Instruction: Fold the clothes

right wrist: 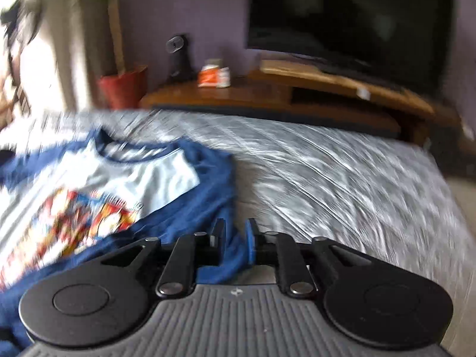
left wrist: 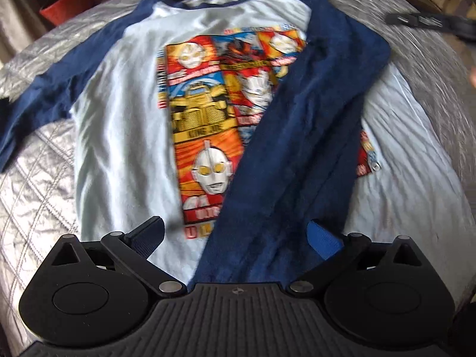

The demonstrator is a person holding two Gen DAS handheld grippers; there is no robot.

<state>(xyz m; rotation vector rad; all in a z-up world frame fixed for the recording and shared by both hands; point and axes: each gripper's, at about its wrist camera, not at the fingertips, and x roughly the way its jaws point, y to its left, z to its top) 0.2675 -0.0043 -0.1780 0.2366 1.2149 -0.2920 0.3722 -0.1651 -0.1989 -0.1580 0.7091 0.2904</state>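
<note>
Left gripper (left wrist: 236, 235): nearest in the left wrist view, its fingers (left wrist: 148, 235) spread wide over the lower part of the shirt, clamping nothing; the navy sleeve passes between them without either pad pressing on it.

Right gripper (right wrist: 235, 238): its fingers (right wrist: 218, 235) nearly together with a narrow gap. Navy cloth lies just in front of and under them; the view is blurred, and the fabric does not look pinched, so this reads as a loose, near-closed state rather than a grip.

Shirt (left wrist: 125, 136): a pale blue raglan tee with navy sleeves and a bright comic-style print (left wrist: 205, 119), lying face up on the bed, neckline away from the person.

Folded sleeve (left wrist: 297, 136): already laid diagonally across the chest, covering part of the print, with the shirt's side panel beside it turned over.

Other sleeve (left wrist: 32, 98): still spread flat outward on the quilt.

Bed (left wrist: 38, 202): grey quilted cover, carrying the shirt.

Progress: judged early to middle. One side is folded in; the opposite sleeve and side, then the hem-to-collar fold, appear to remain.

Far background: a wooden TV stand (right wrist: 297, 89) with a dark television (right wrist: 351, 17), and a plant in a red pot (right wrist: 123, 87).
</note>
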